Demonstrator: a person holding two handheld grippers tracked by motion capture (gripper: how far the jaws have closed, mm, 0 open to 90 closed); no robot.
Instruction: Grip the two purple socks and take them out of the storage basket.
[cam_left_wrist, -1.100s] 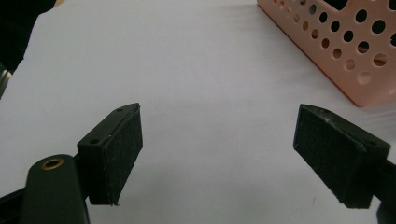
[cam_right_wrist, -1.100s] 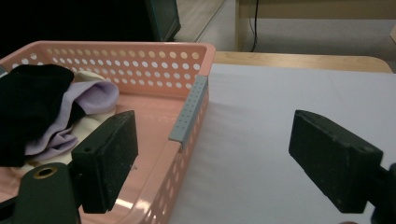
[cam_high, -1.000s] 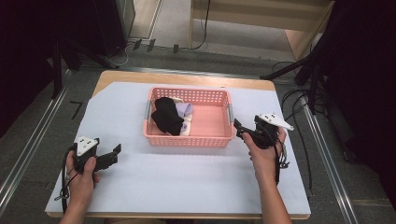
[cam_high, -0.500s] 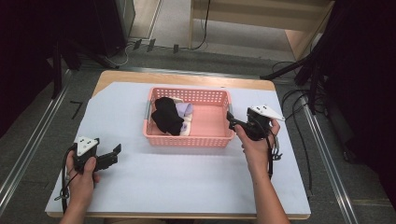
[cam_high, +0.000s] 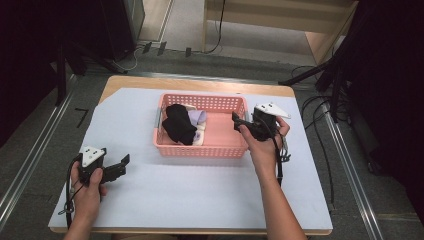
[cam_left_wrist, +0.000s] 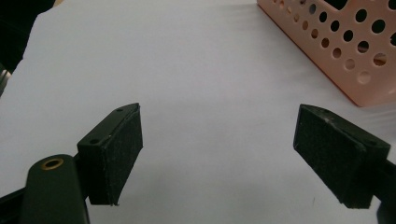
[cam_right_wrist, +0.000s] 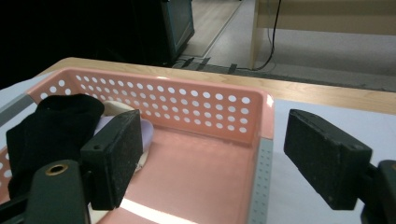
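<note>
Left gripper (cam_high: 116, 169) low over the white sheet (cam_high: 200, 190), jaws apart, empty. Pink basket (cam_high: 200, 149) mid-table; black sock (cam_high: 177, 124) heaped at its left end over pale cloth. Right gripper (cam_high: 239, 121) at basket's right rim, jaws spread, empty. Risk: one jaw straddles the wall, could catch the rim and drag the basket

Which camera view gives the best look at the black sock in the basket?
The high view: the whole black sock shows from above. The right gripper view catches it partly behind a jaw; the left gripper view has just the basket corner.
</note>
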